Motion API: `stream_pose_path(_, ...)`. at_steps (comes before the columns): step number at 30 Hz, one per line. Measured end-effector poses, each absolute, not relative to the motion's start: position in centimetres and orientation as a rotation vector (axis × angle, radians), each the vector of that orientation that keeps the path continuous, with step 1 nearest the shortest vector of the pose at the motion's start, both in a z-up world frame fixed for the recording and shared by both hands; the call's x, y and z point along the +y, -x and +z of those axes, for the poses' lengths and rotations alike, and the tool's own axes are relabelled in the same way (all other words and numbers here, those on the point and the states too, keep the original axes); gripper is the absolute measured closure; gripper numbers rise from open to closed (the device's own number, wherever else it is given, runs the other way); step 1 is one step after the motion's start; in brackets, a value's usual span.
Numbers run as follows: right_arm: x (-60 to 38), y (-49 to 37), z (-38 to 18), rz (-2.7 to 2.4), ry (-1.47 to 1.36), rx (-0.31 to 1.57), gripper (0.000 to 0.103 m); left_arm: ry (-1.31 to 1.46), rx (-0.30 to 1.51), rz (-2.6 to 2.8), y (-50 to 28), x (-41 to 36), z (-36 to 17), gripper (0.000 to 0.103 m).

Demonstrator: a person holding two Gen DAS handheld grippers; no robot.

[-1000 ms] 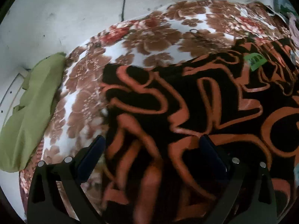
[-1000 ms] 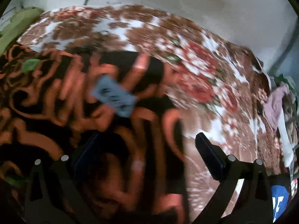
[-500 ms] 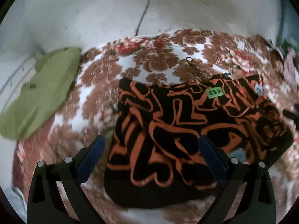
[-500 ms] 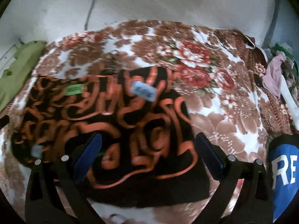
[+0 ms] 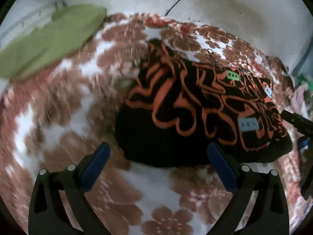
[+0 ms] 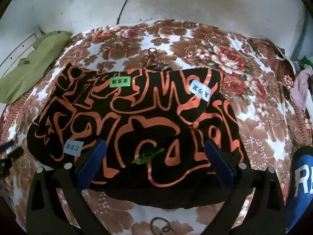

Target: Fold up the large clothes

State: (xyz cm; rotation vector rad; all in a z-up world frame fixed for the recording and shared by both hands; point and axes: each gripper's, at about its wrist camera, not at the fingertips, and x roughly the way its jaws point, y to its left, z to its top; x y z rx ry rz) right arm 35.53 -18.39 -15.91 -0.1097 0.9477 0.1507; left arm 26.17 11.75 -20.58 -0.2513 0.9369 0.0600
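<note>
Folded garment [image 6: 137, 129], long axis nine-to-three, lies at twelve o'clock of the right gripper [image 6: 155, 158], nearer than the left gripper [image 5: 158, 161]; both spread, empty.

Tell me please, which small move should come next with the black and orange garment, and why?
Probably bring the left gripper back toward the black and orange garment. Both grippers are open and hold nothing; the right gripper hangs above the near edge of the wide folded bundle, while the left one points at floral blanket beside it.
</note>
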Motion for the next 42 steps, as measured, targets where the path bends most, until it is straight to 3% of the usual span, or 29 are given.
stream_pose_path(12,-17.9,-38.0,-18.6,0.161,0.165,0.98,0.005,0.559,0.852,0.007,-26.4,13.6,-26.9,0.005)
stream_pose_path(19,-17.9,-39.7,-20.1,0.156,0.191,0.991,0.005,0.876,0.779,-0.029,-27.3,15.3,-30.3,0.006)
stream_pose_path(32,-17.0,-40.3,-23.1,0.171,0.205,1.011,0.005,0.863,0.638,-0.16,-35.4,14.0,-27.2,0.005)
stream_pose_path(37,-17.2,-40.6,-23.6,0.18,0.196,1.018,0.005,0.748,0.752,0.024,-34.1,13.8,-29.1,0.005)
stream_pose_path(42,-17.4,-40.7,-23.9,0.191,0.199,1.015,0.005,0.775,0.75,0.093,-31.8,14.4,-30.7,0.004)
